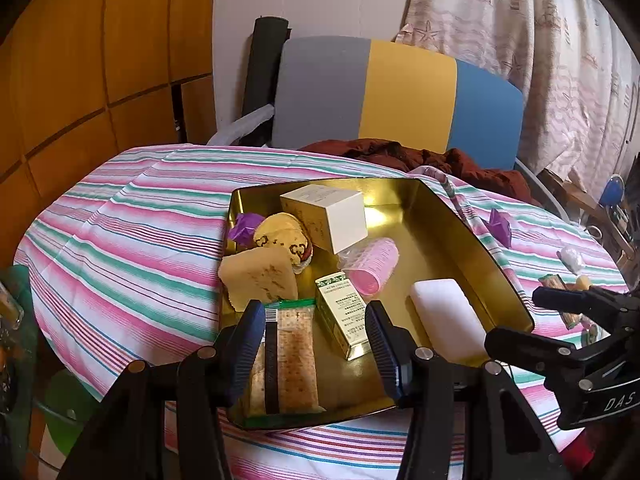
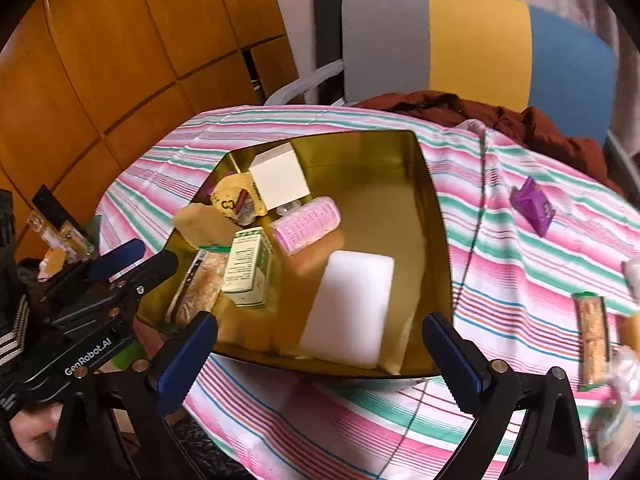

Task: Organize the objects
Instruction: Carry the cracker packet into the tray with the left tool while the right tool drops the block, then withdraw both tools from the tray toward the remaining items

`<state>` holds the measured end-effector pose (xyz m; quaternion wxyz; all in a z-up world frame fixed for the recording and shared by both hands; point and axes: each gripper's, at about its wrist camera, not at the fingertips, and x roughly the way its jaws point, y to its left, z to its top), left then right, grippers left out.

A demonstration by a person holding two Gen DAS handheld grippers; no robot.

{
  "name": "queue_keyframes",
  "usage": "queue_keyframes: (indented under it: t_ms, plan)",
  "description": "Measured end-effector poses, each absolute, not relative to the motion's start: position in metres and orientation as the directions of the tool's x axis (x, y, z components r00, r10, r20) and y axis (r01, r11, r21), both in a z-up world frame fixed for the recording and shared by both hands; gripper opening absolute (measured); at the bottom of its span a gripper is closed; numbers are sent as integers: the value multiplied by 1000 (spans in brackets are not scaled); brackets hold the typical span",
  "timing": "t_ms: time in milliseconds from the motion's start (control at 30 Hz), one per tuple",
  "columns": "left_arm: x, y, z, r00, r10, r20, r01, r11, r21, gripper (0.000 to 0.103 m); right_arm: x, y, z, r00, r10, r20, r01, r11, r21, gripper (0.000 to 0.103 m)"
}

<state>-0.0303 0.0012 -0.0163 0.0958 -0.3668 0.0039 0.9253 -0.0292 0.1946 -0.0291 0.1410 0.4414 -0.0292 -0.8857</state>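
Your left gripper (image 1: 316,344) spread wide above the snack bar (image 1: 286,360) in the gold tray (image 2: 436,240), gripping nothing, your right gripper (image 2: 320,360) wide and empty over the white block (image 2: 348,308), green box (image 2: 246,266) and pink roller (image 2: 306,224) also inside, purple packet (image 2: 532,204) out on the striped cloth (image 2: 520,280)

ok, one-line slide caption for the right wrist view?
Open right gripper hovers over gold tin tray holding white foam block, pink hair roller, green-and-white carton.
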Motion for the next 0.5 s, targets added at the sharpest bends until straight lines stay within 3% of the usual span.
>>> queue_keyframes:
  t_ms: [500]
  plan:
    - [-24,14,-15,-705,210,-677,-238,-970,-53,52,-19,217,-19,-621,-179,-763,158,-982,101,103]
